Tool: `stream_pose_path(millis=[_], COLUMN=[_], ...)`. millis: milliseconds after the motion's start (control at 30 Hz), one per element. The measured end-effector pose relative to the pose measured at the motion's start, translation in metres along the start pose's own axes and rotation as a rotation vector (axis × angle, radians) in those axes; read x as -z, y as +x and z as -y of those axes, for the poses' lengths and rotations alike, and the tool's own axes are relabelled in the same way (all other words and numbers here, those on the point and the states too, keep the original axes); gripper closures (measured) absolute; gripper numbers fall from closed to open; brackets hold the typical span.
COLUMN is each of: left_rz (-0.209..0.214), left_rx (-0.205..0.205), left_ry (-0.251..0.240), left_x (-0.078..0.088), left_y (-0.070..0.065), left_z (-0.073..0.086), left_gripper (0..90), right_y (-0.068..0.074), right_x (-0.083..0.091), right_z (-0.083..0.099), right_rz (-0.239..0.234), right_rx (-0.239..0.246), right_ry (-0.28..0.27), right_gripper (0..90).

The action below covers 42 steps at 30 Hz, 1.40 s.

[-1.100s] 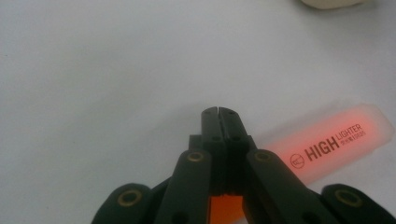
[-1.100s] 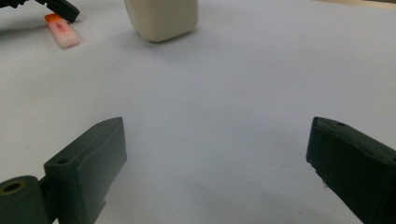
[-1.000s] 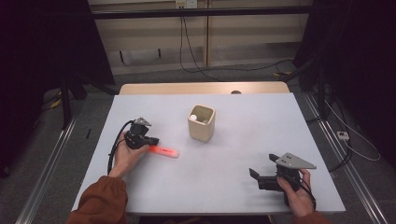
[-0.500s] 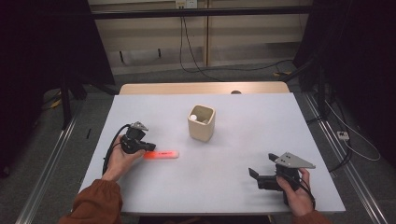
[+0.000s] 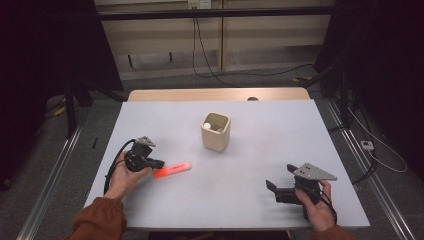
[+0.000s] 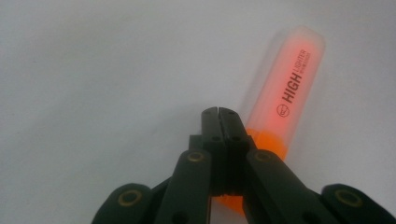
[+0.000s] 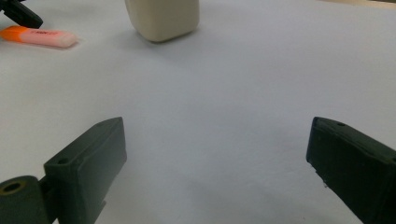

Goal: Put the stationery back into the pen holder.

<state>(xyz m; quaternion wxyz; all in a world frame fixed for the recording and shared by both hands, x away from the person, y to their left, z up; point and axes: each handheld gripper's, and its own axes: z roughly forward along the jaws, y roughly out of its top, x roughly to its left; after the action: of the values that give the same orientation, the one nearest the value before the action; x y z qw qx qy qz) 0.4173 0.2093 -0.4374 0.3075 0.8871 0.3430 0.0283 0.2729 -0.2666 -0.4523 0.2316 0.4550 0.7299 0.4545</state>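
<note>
Left of the beige cup, the left gripper rests clenched, empty, over the orange highlighter; the right gripper gapes, well apart.

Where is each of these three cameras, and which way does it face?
High view: above the table's near side, looking forward and down; forearms, both hands.
Left gripper view: on the left tongs, shut jaws over the highlighter.
Right gripper view: on the right tongs, open jaws, facing the cup.
All three show the highlighter.
</note>
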Motion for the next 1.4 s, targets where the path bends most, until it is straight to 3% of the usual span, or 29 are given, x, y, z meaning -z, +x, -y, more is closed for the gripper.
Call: stream_pose_path(millis=[167, 300, 367, 467, 600, 667, 800, 867, 1033, 1133, 1400], left_rz=[-0.008, -0.059, -0.106, -0.130, -0.165, -0.142, -0.113, -0.098, -0.063, -0.059, 0.016], left_rx=[-0.008, -0.021, -0.007, 0.003, 0.032, 0.064, 0.059, 0.038, -0.017, -0.068, -0.095], left_ry=[-0.008, -0.023, -0.043, -0.081, -0.115, -0.134, -0.175, -0.184, -0.183, -0.149, -0.083], left_x=[0.000, 0.001, 0.003, 0.008, 0.011, 0.012, 0.016, 0.019, 0.022, 0.022, 0.015], left_y=[0.000, 0.001, 0.003, 0.006, 0.006, 0.007, 0.005, 0.002, -0.006, -0.012, -0.020], left_z=[0.001, 0.001, 0.002, 0.002, 0.001, 0.001, 0.001, 0.000, -0.005, -0.008, -0.009], left_gripper=[89.3, 82.7, 74.3, 62.3, 35.8, 26.9, 15.5, 8.9, 6.8, 7.7, 11.5], right_y=[0.000, 0.000, 0.000, 0.000, 0.000, 0.000, 0.000, 0.000, 0.000, 0.000, 0.000], right_x=[0.000, 0.001, 0.001, 0.001, 0.001, 0.001, 0.000, 0.001, 0.000, -0.001, -0.001], right_z=[0.000, 0.000, 0.000, 0.000, 0.000, 0.000, 0.000, 0.000, 0.000, 0.000, 0.000], right_rz=[-0.003, 0.000, -0.001, -0.001, 0.000, -0.001, -0.002, -0.002, -0.003, -0.002, -0.004], right_rx=[0.004, -0.002, 0.000, -0.002, -0.001, -0.001, 0.001, -0.002, 0.001, -0.002, -0.004], right_ry=[-0.001, -0.002, -0.003, -0.002, -0.003, -0.003, -0.003, -0.003, 0.000, 0.001, 0.000], right_gripper=[4.7, 4.7, 4.7, 4.7, 4.7, 4.7, 4.8, 4.7, 4.8, 4.8, 4.6])
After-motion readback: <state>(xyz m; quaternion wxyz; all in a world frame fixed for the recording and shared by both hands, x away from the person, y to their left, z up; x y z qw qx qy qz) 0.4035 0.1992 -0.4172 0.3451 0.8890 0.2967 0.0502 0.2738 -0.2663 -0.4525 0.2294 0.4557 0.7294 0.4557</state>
